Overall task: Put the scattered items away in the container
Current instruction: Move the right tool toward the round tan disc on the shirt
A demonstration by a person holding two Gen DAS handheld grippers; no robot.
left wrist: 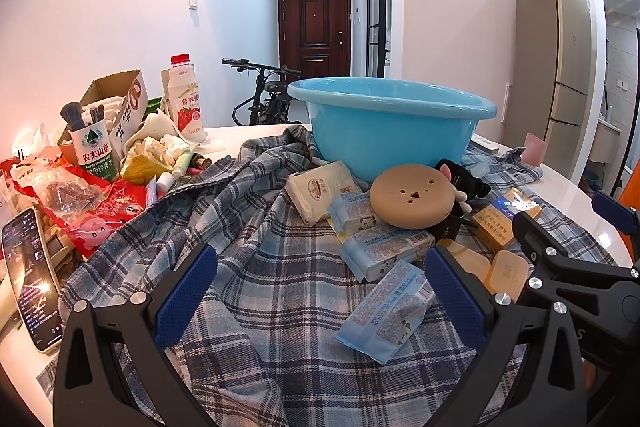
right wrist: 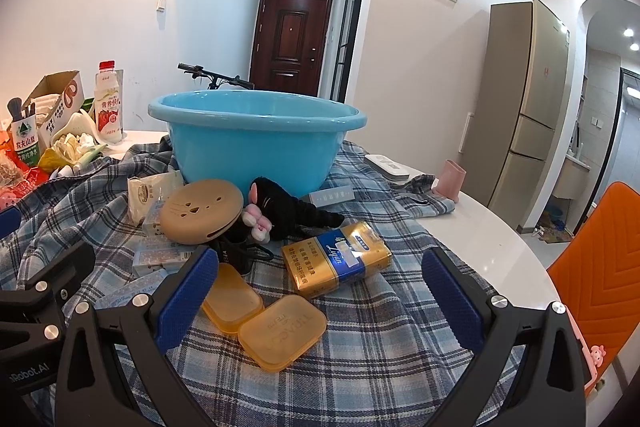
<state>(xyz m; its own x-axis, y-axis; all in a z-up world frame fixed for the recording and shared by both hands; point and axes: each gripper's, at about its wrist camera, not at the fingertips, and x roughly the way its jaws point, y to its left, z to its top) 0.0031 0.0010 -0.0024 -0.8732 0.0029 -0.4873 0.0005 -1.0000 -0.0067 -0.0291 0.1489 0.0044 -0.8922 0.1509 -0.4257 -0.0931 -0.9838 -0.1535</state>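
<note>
Scattered items are seen mid-frame on a blue-grey plaid cloth (left wrist: 272, 267): pale blue wrapped packets (left wrist: 384, 311), a tan round disc (left wrist: 412, 201) and amber plastic cases (right wrist: 282, 331), all in front of the light blue plastic basin (right wrist: 256, 147). Left gripper (left wrist: 320, 295) and right gripper (right wrist: 316, 299) fingers are spread wide, nothing held.

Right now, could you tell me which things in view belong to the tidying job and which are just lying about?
Belong to the job:
blue basin
round tan case
gold box
orange cases
black plush toy
blue tissue packs
white packet
left gripper and right gripper, both open

Just lying about:
plaid cloth
phone
milk bottle
cardboard box
pink cup
</note>
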